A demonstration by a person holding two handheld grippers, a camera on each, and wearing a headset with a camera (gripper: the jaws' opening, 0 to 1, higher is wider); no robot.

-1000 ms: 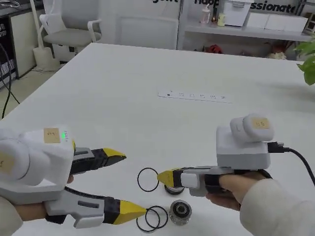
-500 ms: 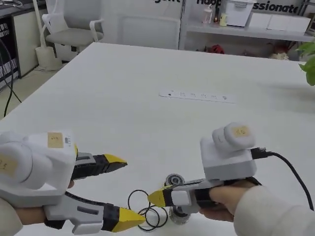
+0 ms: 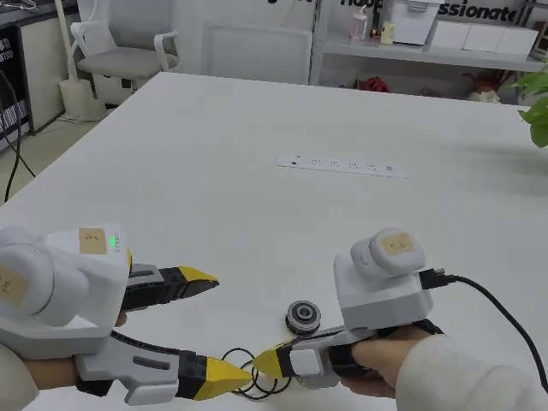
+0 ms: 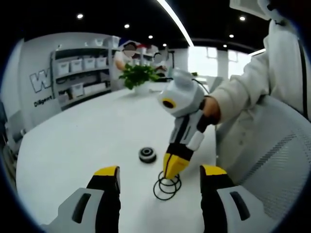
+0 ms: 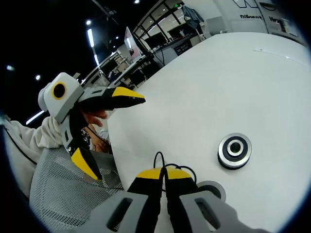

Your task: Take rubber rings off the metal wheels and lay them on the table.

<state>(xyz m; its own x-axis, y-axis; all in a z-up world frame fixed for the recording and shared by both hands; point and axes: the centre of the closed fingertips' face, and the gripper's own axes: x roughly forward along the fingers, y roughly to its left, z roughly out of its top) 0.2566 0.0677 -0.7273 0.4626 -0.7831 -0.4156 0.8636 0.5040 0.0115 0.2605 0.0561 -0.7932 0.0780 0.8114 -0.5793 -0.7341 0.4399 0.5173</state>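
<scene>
My right gripper [image 3: 267,363] is shut on a thin black rubber ring [image 5: 158,159] and holds it low over two more black rings [image 3: 248,383] lying at the table's near edge. In the left gripper view those rings [image 4: 166,187] lie just below the right gripper's yellow tips [image 4: 175,165]. A bare metal wheel [image 3: 302,315] lies flat just beyond, and it is also in the right gripper view [image 5: 234,150]. A second wheel [image 5: 212,189] sits half hidden under the right gripper. My left gripper [image 3: 214,325] stands open to the left of the rings, holding nothing.
A white power strip [image 3: 341,166] lies mid-table. The white table [image 3: 214,171] stretches wide beyond the wheels. An office chair [image 3: 120,51] and shelves stand past the far edge. A plant [image 3: 535,111] leans in at the right.
My right gripper has carried its ring toward me and leftward, from beside the wheel to the pile of rings. The left gripper has barely moved.
</scene>
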